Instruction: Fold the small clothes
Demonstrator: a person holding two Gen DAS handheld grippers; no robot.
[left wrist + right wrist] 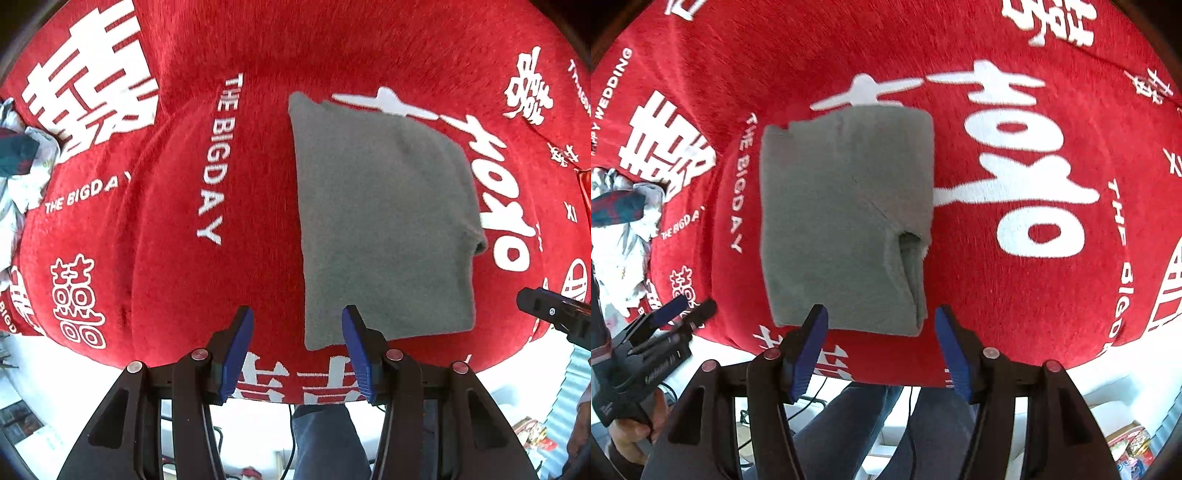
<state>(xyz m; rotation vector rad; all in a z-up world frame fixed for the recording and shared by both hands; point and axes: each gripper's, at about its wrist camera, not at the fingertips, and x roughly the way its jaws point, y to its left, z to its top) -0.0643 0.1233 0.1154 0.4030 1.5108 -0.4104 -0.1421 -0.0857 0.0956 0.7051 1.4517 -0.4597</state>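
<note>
A grey garment (384, 221), folded into a compact rectangle, lies flat on the red printed tablecloth (166, 155) near the front edge. It also shows in the right wrist view (846, 218), with a sleeve opening at its right side. My left gripper (297, 319) is open and empty, just short of the garment's near left corner. My right gripper (881, 319) is open and empty, hovering at the garment's near edge. The left gripper shows in the right wrist view (683, 314), and part of the right gripper shows at the right edge of the left wrist view (554, 314).
A pile of white and dark patterned clothes (22, 158) lies at the table's left edge, also in the right wrist view (624, 221). The tablecloth's front edge (886, 376) hangs just below the grippers, with the person's legs (849, 424) beneath.
</note>
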